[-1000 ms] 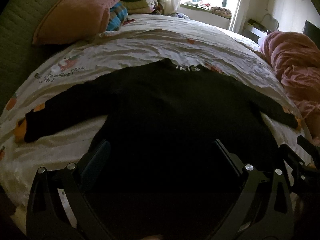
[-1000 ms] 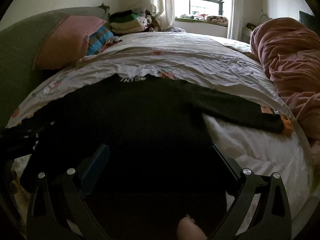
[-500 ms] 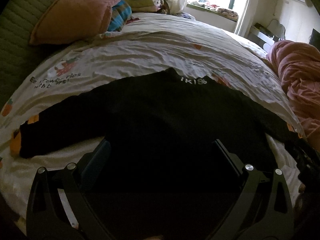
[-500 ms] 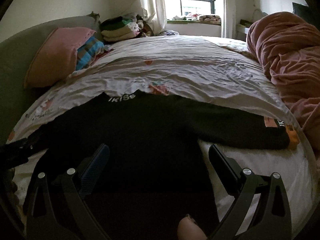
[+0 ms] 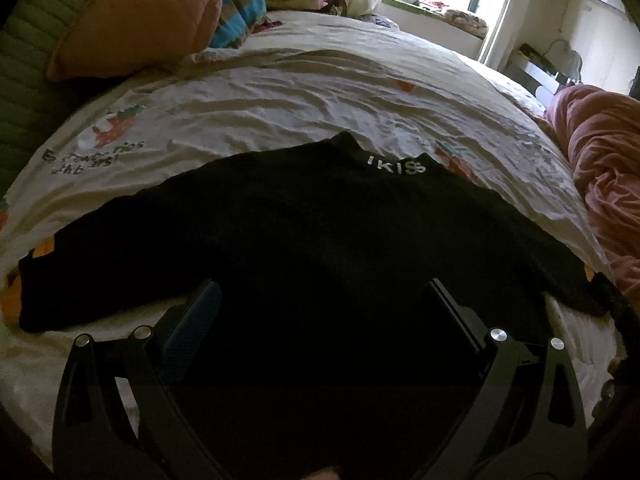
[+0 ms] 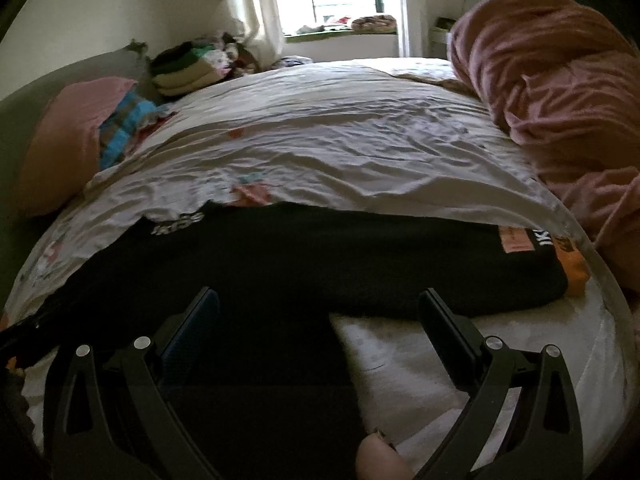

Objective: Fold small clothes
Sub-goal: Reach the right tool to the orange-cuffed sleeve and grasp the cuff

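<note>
A black long-sleeved top (image 5: pixel 320 240) lies flat and face down on the bed, collar with white lettering (image 5: pixel 396 166) pointing away, both sleeves spread out sideways. My left gripper (image 5: pixel 324 300) hangs open over the top's lower body, nothing between its fingers. In the right wrist view the same top (image 6: pixel 320 256) fills the middle, its right sleeve ending in an orange cuff (image 6: pixel 576 268). My right gripper (image 6: pixel 320 312) is open above the spot where that sleeve meets the body. A fingertip (image 6: pixel 380 460) shows at the bottom edge.
The bed sheet (image 5: pixel 320 92) is cream with cartoon prints. A pink pillow (image 5: pixel 148 20) and a striped blue cloth (image 5: pixel 236 20) lie at the head on the left. A heaped pink duvet (image 6: pixel 560 92) lies along the right. Folded clothes (image 6: pixel 188 68) are stacked near the window.
Both grippers have shifted forward and outward over the top: the left view swings towards the left sleeve, the right view towards the right sleeve. Both stay open; the top has not moved.
</note>
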Tool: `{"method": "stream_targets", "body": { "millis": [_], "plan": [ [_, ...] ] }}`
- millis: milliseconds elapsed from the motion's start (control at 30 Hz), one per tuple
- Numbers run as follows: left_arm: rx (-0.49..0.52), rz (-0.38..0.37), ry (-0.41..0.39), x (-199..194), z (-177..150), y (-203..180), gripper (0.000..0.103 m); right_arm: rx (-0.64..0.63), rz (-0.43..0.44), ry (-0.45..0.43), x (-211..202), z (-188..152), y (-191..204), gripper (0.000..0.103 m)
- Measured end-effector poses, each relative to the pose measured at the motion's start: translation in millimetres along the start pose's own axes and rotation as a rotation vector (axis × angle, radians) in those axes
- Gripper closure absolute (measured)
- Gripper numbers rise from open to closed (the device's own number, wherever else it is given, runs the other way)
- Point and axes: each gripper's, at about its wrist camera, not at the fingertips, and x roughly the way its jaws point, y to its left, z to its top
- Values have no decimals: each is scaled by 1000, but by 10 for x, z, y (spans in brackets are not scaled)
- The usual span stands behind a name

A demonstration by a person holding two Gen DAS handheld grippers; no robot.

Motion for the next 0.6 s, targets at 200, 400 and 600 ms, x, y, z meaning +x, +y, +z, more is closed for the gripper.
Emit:
{"method": "stream_targets", "body": {
  "millis": [200,400,600],
  "plan": [
    [8,-8,20,164,53,-91,9,80,-41,29,173,26,-363,4],
    [17,-15,28,304,119,-208,9,167,-82,75,297,-14,-733,4],
    [17,-28,21,443,182,-315,9,249,-181,94,386,-24,-1136,4]
  ]
}}
